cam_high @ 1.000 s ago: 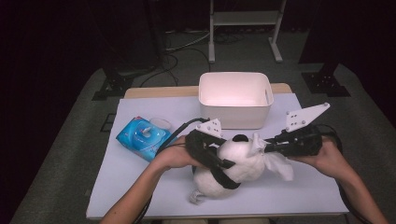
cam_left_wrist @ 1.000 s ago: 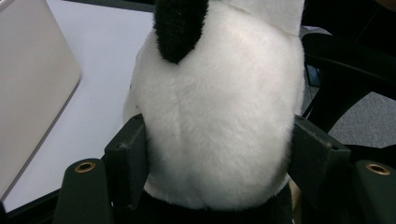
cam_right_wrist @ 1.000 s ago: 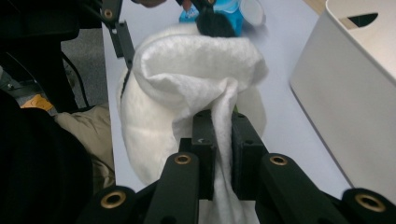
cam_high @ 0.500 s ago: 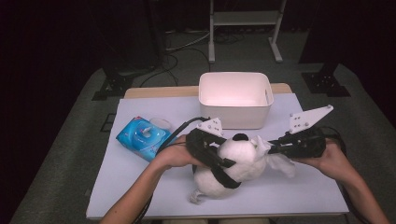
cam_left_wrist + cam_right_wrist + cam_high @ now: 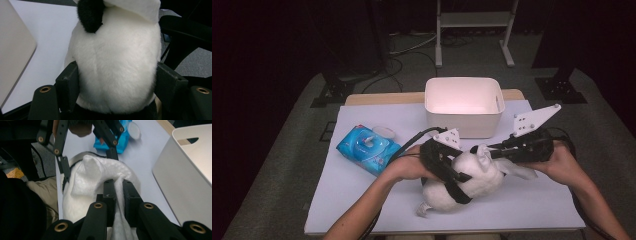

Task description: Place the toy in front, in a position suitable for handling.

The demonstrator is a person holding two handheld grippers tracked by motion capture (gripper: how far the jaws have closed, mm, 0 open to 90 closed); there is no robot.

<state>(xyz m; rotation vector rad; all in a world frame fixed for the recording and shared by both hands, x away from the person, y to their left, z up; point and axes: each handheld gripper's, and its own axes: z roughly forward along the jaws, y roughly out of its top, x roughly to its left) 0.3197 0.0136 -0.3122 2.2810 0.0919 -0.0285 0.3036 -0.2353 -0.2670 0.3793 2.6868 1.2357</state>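
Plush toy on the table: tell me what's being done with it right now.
A person works with a gripper in each hand. The left gripper is clamped around the body of the white plush toy, while the right gripper pinches a white cloth draped over the toy's head end. The white bin stands just behind them, and a blue wipes pack lies to the left, untouched.

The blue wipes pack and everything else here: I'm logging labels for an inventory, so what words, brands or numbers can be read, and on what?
No text can be read.
Blue wipes pack: it carries print, too small and blurred to make out.
White bin, plush toy, white cloth: no lettering shows.
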